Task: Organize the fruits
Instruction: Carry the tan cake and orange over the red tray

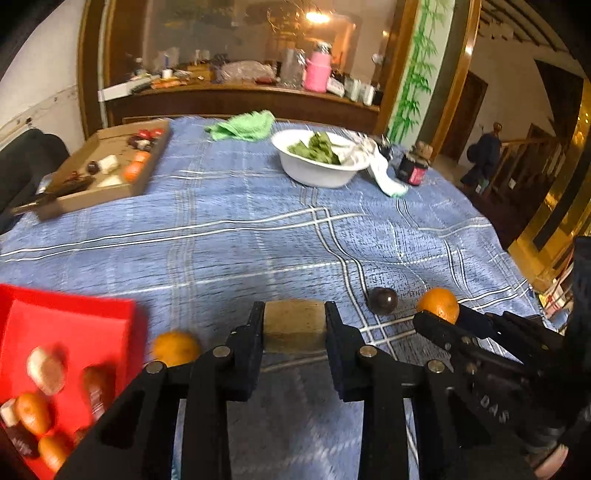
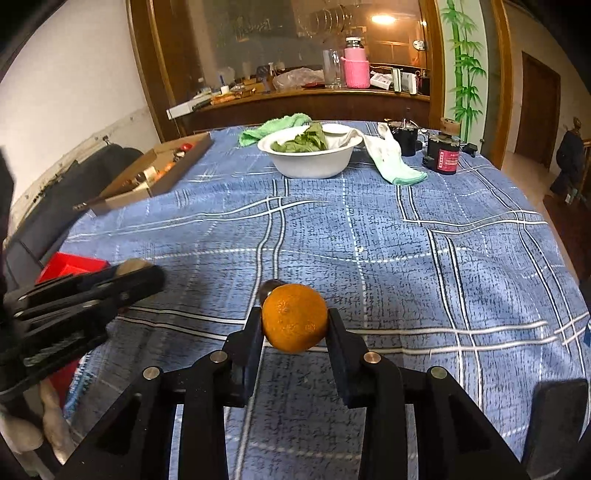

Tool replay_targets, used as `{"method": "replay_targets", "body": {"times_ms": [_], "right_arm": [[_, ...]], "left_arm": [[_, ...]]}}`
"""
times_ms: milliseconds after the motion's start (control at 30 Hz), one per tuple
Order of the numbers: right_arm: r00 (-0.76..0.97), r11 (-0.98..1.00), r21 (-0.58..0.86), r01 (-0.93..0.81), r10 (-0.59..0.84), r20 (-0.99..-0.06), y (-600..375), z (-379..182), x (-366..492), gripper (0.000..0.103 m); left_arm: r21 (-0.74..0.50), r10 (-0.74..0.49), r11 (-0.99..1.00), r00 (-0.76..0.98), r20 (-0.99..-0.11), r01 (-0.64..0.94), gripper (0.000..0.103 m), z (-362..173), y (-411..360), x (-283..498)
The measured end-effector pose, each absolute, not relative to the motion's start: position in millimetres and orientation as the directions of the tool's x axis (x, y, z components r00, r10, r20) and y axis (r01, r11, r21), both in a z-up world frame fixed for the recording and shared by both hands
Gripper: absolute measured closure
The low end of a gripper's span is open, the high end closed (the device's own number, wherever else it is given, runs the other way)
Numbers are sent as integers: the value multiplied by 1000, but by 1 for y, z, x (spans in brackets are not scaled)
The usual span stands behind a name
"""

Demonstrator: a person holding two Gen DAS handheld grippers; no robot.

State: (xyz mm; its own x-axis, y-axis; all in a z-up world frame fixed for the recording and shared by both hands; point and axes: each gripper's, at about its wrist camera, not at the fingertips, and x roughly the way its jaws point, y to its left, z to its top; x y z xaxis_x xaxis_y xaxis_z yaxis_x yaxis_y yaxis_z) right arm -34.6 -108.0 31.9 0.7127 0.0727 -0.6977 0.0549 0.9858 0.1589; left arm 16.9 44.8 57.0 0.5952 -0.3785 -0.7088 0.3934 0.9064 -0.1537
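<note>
Dim, warm indoor light from a ceiling lamp (image 2: 382, 18) glaring behind the glass; both fisheye views bend strongly with black corners, and the red tray (image 1: 66, 332) smears with motion blur

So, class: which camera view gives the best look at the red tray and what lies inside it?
The left wrist view: the red tray fills its lower left corner, blurred, with small fruits inside. The right wrist view shows only a red corner behind the left hand-held gripper, contents hidden.
</note>
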Motion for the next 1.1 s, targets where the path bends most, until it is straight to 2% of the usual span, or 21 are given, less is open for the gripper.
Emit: {"method": "replay_targets", "body": {"times_ms": [333, 1100], "right_arm": [[723, 985, 172, -9, 125, -679, -68, 52, -55, 67], [674, 949, 123, -292, 295, -677, 85, 72, -69, 66]], "left_arm": [[-186, -331, 942, 682, -652, 279, 74, 89, 121, -25], [-126, -108, 991, 773, -625, 36, 74, 85, 230, -62]]}}
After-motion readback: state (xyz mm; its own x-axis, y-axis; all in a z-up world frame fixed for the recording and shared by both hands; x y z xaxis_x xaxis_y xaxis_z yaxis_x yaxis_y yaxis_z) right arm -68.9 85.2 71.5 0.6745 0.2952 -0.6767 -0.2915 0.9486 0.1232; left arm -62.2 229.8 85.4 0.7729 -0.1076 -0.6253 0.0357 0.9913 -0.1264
